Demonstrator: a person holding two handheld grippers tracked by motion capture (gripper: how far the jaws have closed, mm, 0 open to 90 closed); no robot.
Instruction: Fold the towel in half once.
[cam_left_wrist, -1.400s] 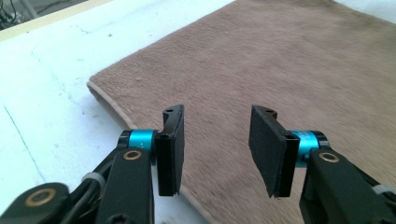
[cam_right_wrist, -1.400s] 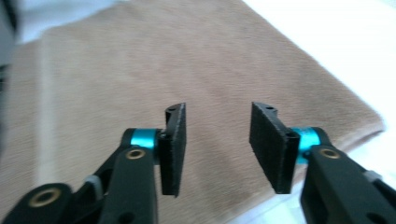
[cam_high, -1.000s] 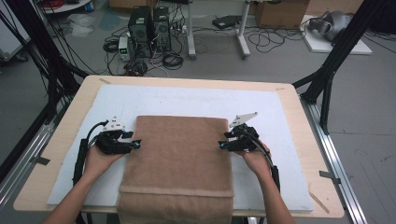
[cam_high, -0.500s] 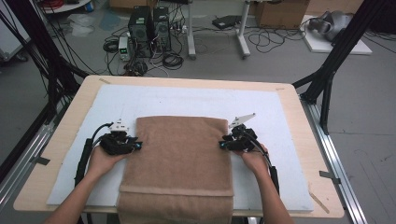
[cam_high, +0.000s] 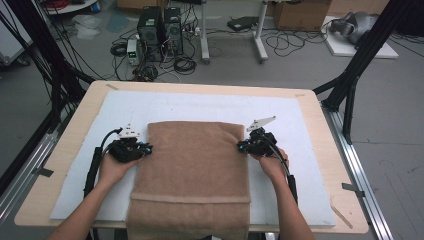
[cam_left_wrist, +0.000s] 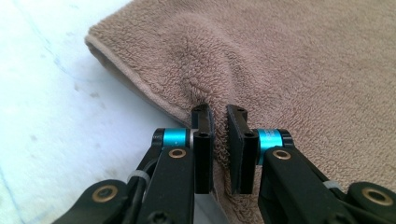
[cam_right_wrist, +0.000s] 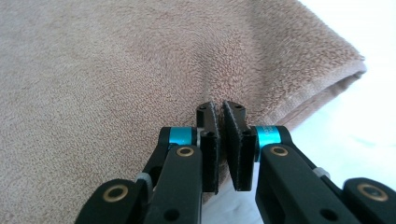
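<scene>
Left tool (cam_high: 146, 148), black with blue collars, held in the person's left hand (cam_high: 114, 167): it sits at the left edge of the brown terry-cloth towel (cam_high: 192, 170). In the left gripper view its jaws have just been closing and now pinch the towel's hemmed edge (cam_left_wrist: 219, 140); the pile bunches into a small ridge running away from the pads. A slim strip of cloth shows between the two pads. Clamped on the towel.

Towel: folded, roughly rectangular, lying flat between the two tools. Its far edge lies beyond both tools; its near end hangs over the front edge of the surface toward the person. A woven band crosses it near that end. It rests on a white padded mat (cam_high: 190, 107) that covers most of the light wooden surface (cam_high: 75, 120).

Right tool (cam_high: 242, 146), same build, held in the person's right hand (cam_high: 272, 162): it sits at the towel's right edge, about level with the left tool. In the right gripper view its jaws have also just been closing and stand nearly together on the towel's edge (cam_right_wrist: 219, 140), with the folded border curling off to the side of the pads. Clamped on the towel.

A black cable (cam_high: 95, 160) trails from the left tool back along the forearm; another runs from the right tool.
</scene>
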